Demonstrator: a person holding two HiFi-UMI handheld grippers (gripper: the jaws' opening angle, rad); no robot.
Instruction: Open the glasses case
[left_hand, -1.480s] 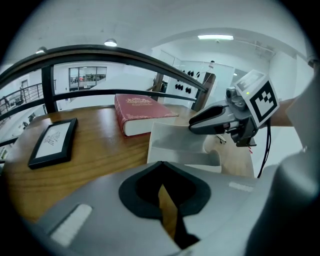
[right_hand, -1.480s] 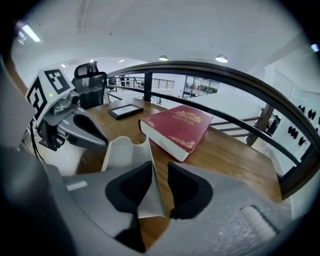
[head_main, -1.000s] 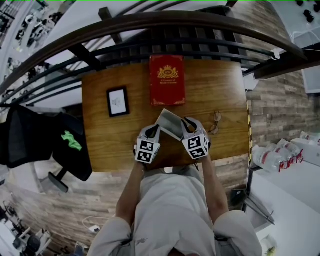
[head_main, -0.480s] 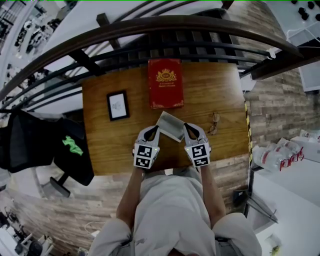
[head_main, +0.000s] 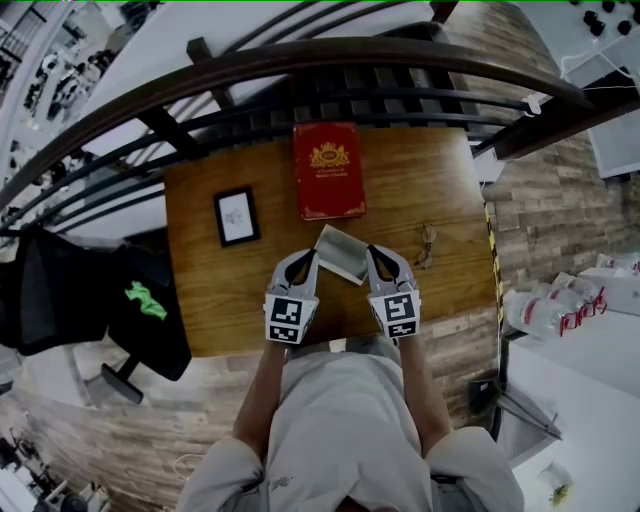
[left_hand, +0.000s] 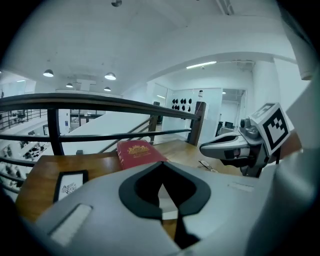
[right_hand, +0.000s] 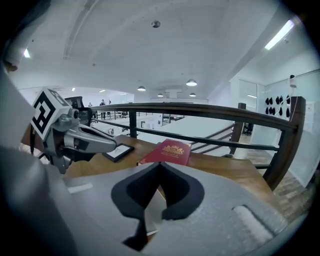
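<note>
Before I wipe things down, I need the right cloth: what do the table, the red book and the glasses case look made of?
The table: wood or veneer, brown with visible grain, slight sheen. The red book: hard cover, perhaps leatherette, with gold crest and border. The glasses case: pale grey, matte, flat-sided; material unclear.

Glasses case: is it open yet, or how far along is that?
Done: the left hand-held gripper and the right hand-held gripper each have their jaws shut on a near corner of the glasses case. In hand: the case is held between them, over the table. Left: it looks flat and closed, so the opening itself remains. The glasses lie apart, to its right.
</note>
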